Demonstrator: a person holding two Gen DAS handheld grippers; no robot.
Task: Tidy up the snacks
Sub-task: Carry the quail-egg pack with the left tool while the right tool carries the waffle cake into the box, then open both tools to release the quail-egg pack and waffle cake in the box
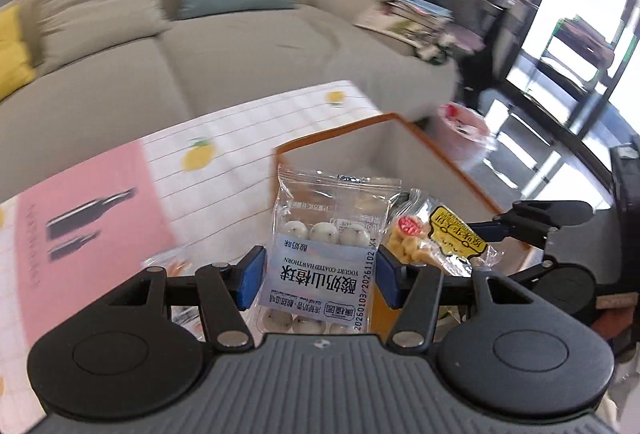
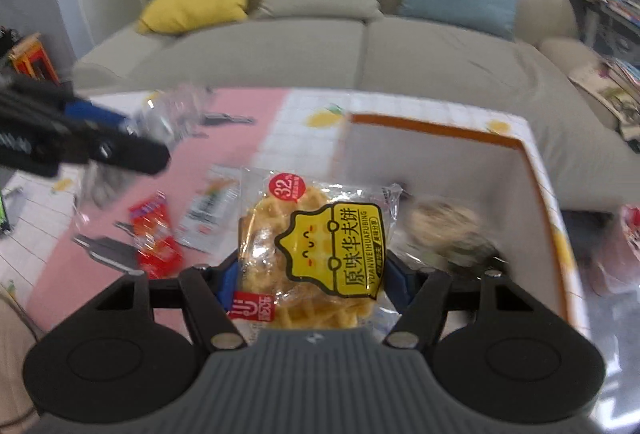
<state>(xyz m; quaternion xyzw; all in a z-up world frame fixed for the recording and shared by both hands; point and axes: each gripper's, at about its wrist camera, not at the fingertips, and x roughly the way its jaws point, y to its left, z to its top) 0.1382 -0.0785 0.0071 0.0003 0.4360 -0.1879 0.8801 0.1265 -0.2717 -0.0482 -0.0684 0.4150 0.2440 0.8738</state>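
We are carrying two snacks toward the box (image 2: 532,169): our left gripper (image 1: 318,276) is grasping the hawthorn packet (image 1: 324,254), our right gripper (image 2: 314,280) the waffle packet (image 2: 316,250). Next, we think, both need lowering inside and releasing.

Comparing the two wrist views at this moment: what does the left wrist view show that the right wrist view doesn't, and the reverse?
Only the left wrist view shows the printed label on the hawthorn ball packet in the left claw, and a pink bin beyond the table.

Only the right wrist view shows the red packet and white packet lying on the pink mat, and a blurred snack inside the box.

Both show the waffle packet in the right claw, the orange-rimmed box and the sofa.
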